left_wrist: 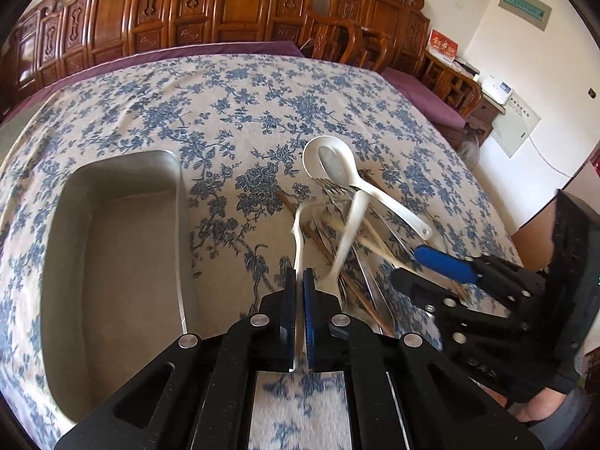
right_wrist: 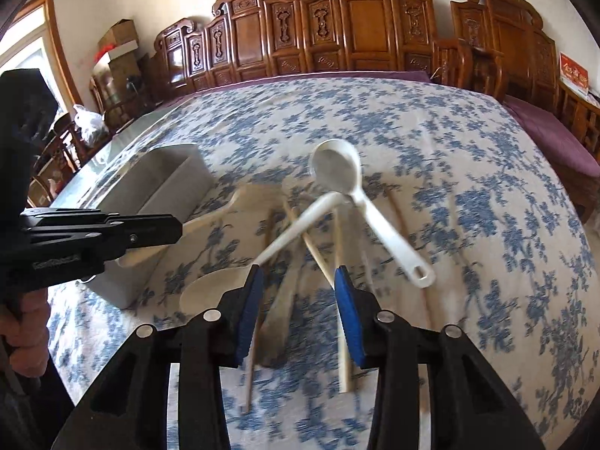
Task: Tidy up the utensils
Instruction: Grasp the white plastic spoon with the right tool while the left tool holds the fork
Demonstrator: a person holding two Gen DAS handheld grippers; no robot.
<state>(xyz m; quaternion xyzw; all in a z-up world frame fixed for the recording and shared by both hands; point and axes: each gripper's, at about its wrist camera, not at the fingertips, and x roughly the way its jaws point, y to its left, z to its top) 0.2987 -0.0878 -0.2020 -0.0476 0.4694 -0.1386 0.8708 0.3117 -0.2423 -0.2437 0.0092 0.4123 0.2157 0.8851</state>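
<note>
the left tongs (left_wrist: 299, 281) were pinched almost shut on a thin white handle (left_wrist: 299, 240), most likely a plastic spoon, but it was too blurry to be sure. the handle ran straight up and away between the blue pads. the grey box (left_wrist: 112, 262) sat just to the left of these tongs on the flowered desk (left_wrist: 225, 112), with its long side pointing away. so the left hand was the nearer one to the box, and a short move to the left would probably put the handle over it.

the right tongs (right_wrist: 298, 281) were wide open and held nothing. they hung over the pile of chopsticks (right_wrist: 311, 247) and the big white spoon (right_wrist: 339, 172). the chopsticks lay mostly pointing away from these tongs, and one ran up between the pads. the big white spoon lay a bit farther off, with its handle slanting down to the right.
</note>
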